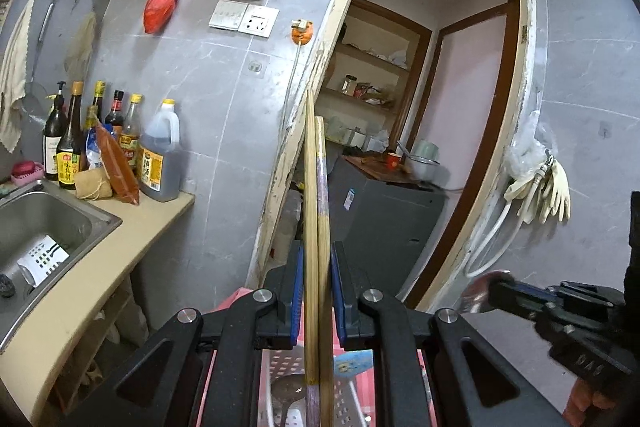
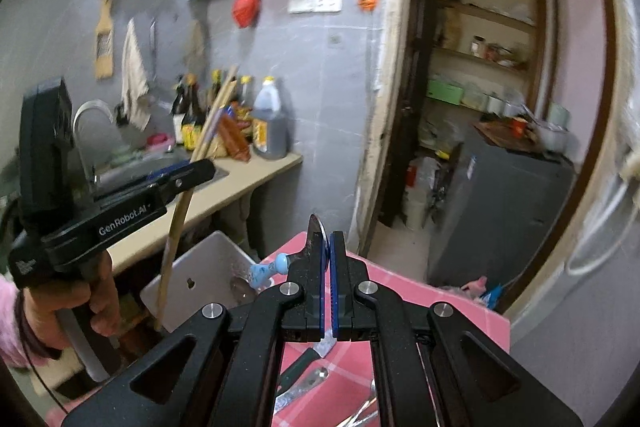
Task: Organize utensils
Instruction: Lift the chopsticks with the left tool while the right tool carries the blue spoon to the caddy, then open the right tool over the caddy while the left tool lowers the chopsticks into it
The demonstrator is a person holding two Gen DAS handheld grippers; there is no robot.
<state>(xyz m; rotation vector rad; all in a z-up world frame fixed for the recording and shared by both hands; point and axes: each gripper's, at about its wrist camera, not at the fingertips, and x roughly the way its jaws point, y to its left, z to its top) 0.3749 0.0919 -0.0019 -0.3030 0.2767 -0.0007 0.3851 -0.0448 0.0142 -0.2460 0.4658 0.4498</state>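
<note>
My left tool (image 1: 318,291) pinches a pair of chopsticks (image 1: 316,195), lifted above the white holder (image 2: 200,267). My right tool (image 2: 329,255) is pressed shut on a spoon (image 2: 316,231) with a blue handle. I'm mid-carry, I think; next I'd lower each into the holder by the pink table (image 2: 420,307).

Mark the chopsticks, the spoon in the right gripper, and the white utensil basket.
chopsticks (image 1: 318,227): left wrist view, mid-shaft above the pads.
spoon (image 2: 316,233): right wrist view, metal part above the pads.
white utensil basket (image 2: 208,263): right wrist view, its outer wall.
</note>
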